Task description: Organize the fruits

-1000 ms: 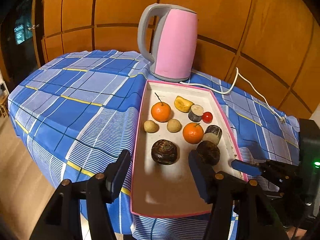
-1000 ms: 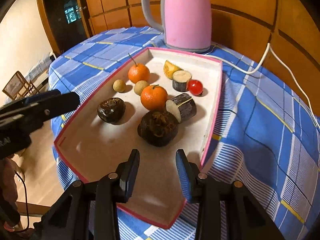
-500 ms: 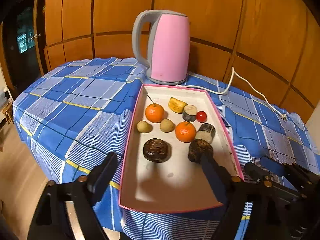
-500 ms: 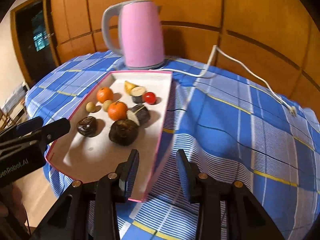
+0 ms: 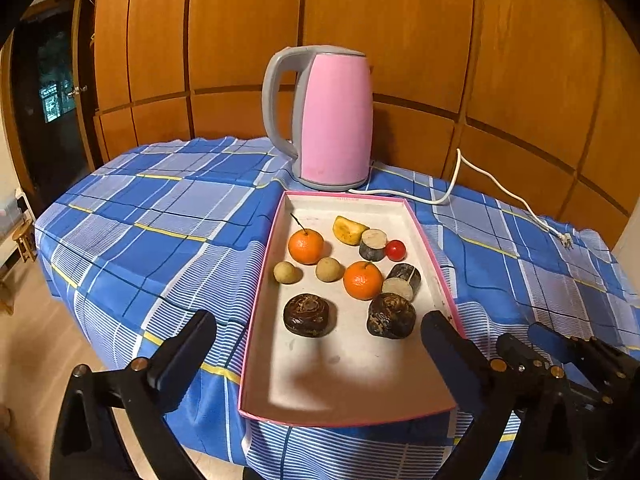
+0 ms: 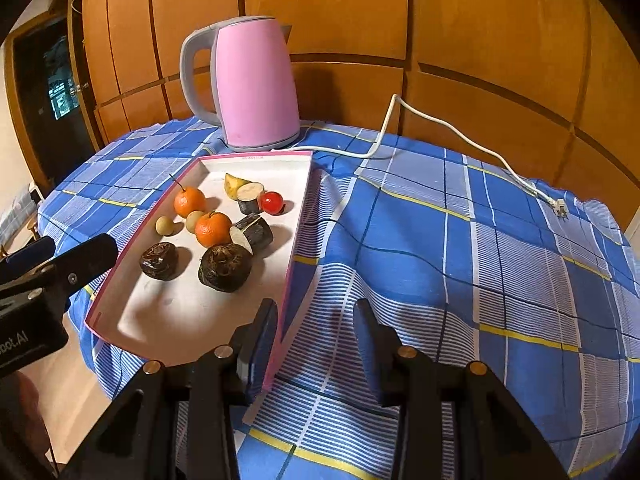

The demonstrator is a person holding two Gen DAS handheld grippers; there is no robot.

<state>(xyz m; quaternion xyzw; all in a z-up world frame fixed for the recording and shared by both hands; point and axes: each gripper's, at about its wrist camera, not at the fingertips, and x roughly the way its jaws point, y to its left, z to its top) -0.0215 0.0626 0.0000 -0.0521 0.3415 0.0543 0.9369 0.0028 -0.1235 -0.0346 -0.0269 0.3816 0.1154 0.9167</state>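
Opening my left gripper (image 5: 318,338) wider than a second ago, I see nothing between its jaws; the right gripper (image 6: 314,320) stands partly spread and empty over the tablecloth (image 6: 460,264). Both have backed off. Every fruit, oranges (image 5: 306,246) included, sits in the pink-rimmed tray (image 5: 340,400), so sorting looks nearly finished.
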